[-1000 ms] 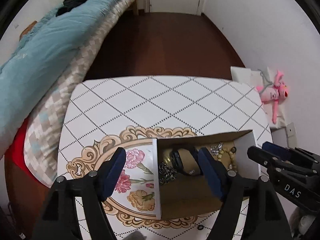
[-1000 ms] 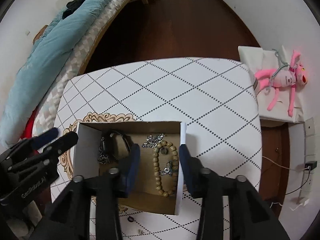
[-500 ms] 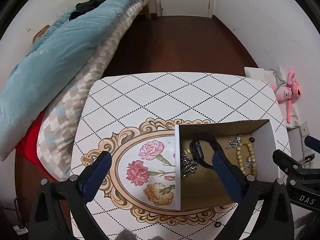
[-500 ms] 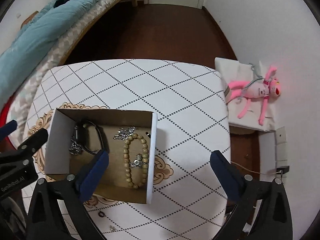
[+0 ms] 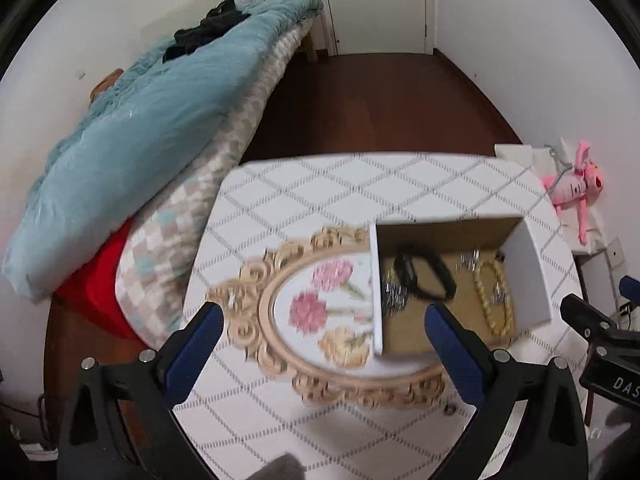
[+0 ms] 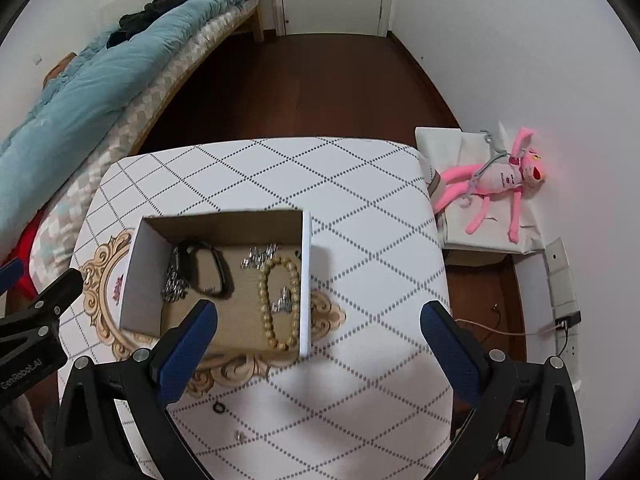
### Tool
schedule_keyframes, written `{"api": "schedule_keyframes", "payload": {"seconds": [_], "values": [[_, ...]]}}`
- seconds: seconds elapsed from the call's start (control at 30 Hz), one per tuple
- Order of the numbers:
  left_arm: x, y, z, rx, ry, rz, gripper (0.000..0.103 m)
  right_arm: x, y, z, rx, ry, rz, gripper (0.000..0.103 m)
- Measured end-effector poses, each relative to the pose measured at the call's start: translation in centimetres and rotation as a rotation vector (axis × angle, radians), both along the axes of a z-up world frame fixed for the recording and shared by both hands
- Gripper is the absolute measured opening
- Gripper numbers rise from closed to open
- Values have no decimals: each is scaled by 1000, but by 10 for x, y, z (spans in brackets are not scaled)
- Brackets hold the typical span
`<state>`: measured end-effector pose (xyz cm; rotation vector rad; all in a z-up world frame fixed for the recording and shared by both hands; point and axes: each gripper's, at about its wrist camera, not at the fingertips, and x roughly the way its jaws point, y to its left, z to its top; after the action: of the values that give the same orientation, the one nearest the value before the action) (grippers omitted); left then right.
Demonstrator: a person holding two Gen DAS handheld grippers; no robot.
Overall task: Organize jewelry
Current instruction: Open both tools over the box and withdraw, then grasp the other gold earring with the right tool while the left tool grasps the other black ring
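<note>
An open white cardboard box [image 6: 307, 280] [image 5: 536, 276] sits on the diamond-patterned table. Inside lie a beige bead bracelet [image 6: 276, 304] [image 5: 496, 300], a black watch [image 6: 208, 270] [image 5: 424, 276], a silver chain [image 6: 174, 284] and small silver pieces [image 6: 260, 258]. A small black ring [image 6: 218, 408] and a tiny silver item [image 6: 239, 435] lie on the table in front of the box. My right gripper [image 6: 318, 340] is open and empty, raised above the box's near right side. My left gripper [image 5: 324, 340] is open and empty, raised above the floral print left of the box.
A bed with a blue duvet [image 6: 92, 80] runs along the left. A pink plush toy [image 6: 500, 180] lies on a white box right of the table. The table edge [image 6: 440, 280] drops to dark wooden floor [image 6: 312, 84].
Both grippers opened wide and pulled up and back from the box. The right gripper left the bead bracelet in the box.
</note>
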<state>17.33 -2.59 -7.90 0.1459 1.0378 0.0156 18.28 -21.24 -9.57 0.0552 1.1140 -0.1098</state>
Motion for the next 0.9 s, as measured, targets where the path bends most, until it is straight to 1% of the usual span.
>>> {"api": "schedule_keyframes", "payload": {"seconds": [0.13,0.27,0.3,0.37,0.4,0.43,0.5,0.57,0.63,0.7,0.73,0.77,0.8,0.83,0.87,0.9], "values": [[-23,11,-27,-33,69,8,103,-32,7,-18,29,28,-3,103],[-48,25,-71,-49,180,31,103,-64,18,-48,66,74,-3,103],[-55,30,-85,-54,218,40,103,-72,21,-58,79,91,-7,102],[-64,34,-102,-54,260,56,103,-83,25,-72,109,105,-12,102],[-68,36,-109,-53,277,58,103,-87,29,-78,120,110,-14,100],[-71,37,-114,-54,287,55,103,-90,32,-83,129,115,-13,97],[-76,38,-121,-45,295,50,103,-97,41,-93,157,124,-7,82],[-79,38,-125,-48,302,40,103,-101,48,-101,173,129,5,76],[-80,38,-130,-50,314,36,103,-103,56,-107,176,134,17,74],[-81,39,-134,-54,322,41,103,-103,61,-112,179,138,27,63],[-81,39,-136,-54,325,43,103,-103,64,-115,181,144,32,61],[-81,40,-138,-56,328,42,103,-104,66,-118,183,149,34,54],[-82,40,-138,-62,321,43,103,-103,67,-121,187,151,34,52],[-82,40,-138,-65,319,43,103,-105,69,-120,173,134,38,49],[-82,41,-138,-67,316,42,103,-105,71,-121,161,128,41,44],[-83,41,-138,-68,313,42,103,-104,72,-121,159,122,43,35]]}}
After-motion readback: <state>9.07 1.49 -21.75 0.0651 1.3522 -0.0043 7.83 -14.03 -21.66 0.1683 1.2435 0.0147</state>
